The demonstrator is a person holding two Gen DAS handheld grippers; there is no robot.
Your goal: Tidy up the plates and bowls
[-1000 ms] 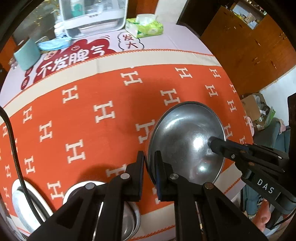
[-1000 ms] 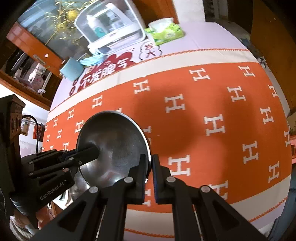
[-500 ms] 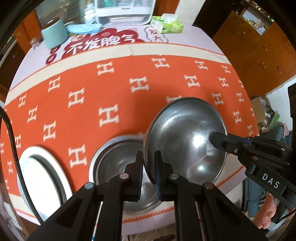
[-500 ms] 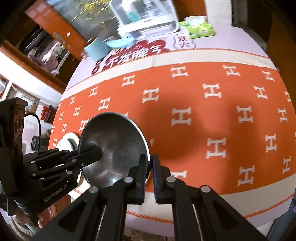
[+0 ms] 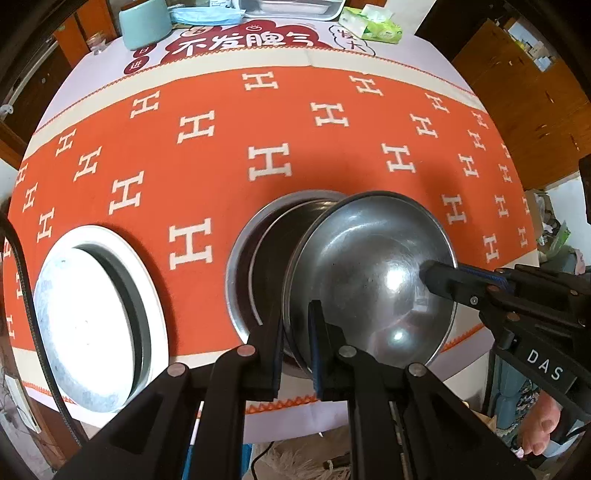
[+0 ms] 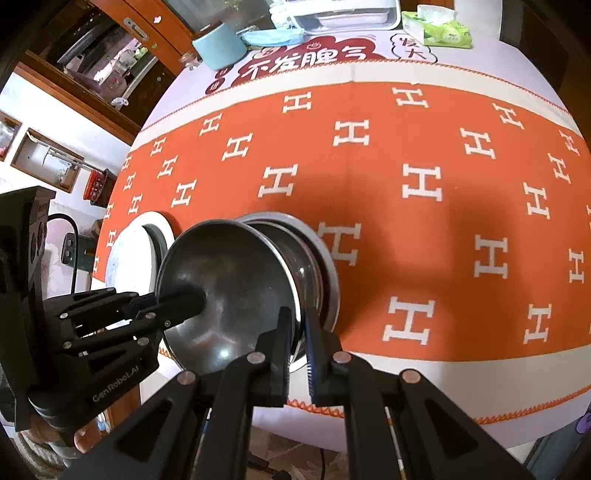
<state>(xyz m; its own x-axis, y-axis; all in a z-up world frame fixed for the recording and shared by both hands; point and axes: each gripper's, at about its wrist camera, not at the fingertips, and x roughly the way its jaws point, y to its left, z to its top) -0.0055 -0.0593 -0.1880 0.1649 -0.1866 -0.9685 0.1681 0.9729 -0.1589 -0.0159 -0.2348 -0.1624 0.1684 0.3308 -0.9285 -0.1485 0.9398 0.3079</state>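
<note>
Left wrist view: my left gripper (image 5: pixel 297 332) is clamped on the near rim of a steel bowl (image 5: pixel 369 277), one finger outside, one inside. The bowl sits low and right of centre, tilted, above a second steel bowl (image 5: pixel 255 258) resting on the orange tablecloth (image 5: pixel 221 147). My right gripper (image 5: pixel 436 275) comes in from the right edge and pinches the bowl's far rim; its body reads "DAS". A white plate (image 5: pixel 92 325) lies at lower left. Red Chinese characters run along the top of the cloth, beside a teal cup (image 5: pixel 146 22) and a green tissue pack (image 5: pixel 376 27). A second ago the lower bowl and the plate were barely peeking in at the lower left corner; now the held bowl overlaps the lower one.

Right wrist view: my right gripper (image 6: pixel 299 325) is closed on the held bowl's (image 6: pixel 229 284) rim at lower centre. The left gripper (image 6: pixel 192 301) bites the opposite rim from the left; its body reads "GenRobot.AI". The second bowl (image 6: pixel 317 266) shows just behind, the white plate (image 6: pixel 129 251) further left. Earlier the held bowl hung over bare cloth, with no second bowl in sight.
</note>
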